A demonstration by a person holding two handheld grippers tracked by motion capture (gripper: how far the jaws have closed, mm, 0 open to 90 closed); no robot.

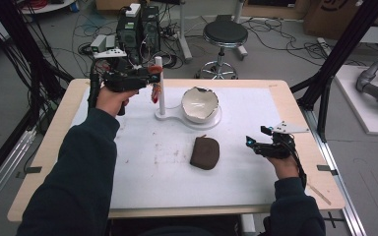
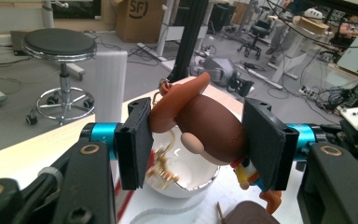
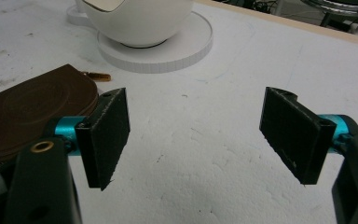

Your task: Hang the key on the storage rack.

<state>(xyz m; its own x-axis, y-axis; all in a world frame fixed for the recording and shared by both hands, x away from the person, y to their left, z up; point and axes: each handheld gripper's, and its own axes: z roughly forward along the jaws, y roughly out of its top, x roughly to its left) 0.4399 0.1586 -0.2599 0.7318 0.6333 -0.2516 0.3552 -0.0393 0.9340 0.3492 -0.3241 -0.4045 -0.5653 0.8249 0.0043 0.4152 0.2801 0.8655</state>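
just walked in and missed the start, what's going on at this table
A person is working with a claw in each hand. The left claw is shut on a small brown monkey figure with a keyring loop, held in the air beside the white post of a stand, above the white bowl. The right claw is open with nothing between its pads, low over the white mat to the right of a brown pouch that lies flat.
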